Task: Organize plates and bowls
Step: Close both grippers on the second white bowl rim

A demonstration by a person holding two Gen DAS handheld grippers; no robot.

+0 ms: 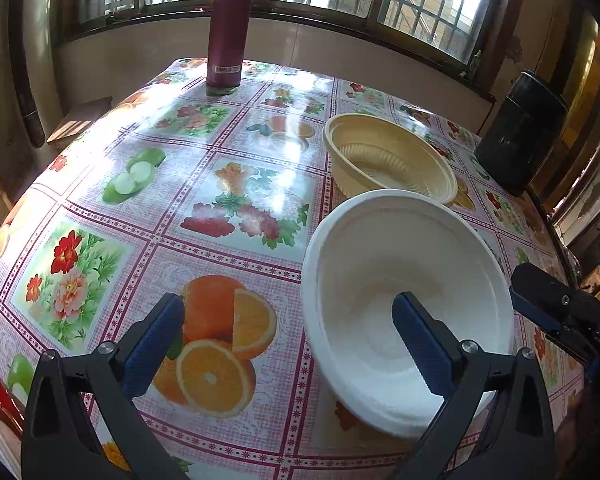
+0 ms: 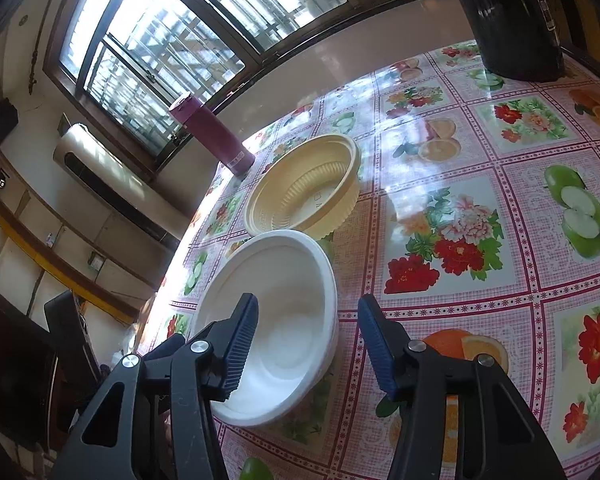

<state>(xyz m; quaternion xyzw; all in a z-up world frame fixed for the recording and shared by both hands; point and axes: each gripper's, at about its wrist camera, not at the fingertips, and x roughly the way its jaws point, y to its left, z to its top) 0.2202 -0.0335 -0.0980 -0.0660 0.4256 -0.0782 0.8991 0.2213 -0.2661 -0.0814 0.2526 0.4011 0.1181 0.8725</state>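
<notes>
Right gripper [image 2: 308,344]: fingers apart, straddling the near rim of the white bowl [image 2: 276,332], pads not yet pressing. Left gripper [image 1: 288,348]: fingers wide apart, one over the bowl's inside, holding nothing. Step in hand, as judged: taking up the white bowl; next, close on the rim, lift, nest it with the yellow bowl [image 2: 308,188] just beyond. The surface [image 2: 480,208], under a fruit-print cloth, also carries a maroon flask [image 1: 230,28] and a black canister [image 1: 520,132] towards its far edge, below barred windows.

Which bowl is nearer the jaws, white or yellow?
The white bowl: smooth-walled, with one pad of each gripper over its inside. The ribbed yellow bowl sits beyond it, toward the window.
</notes>
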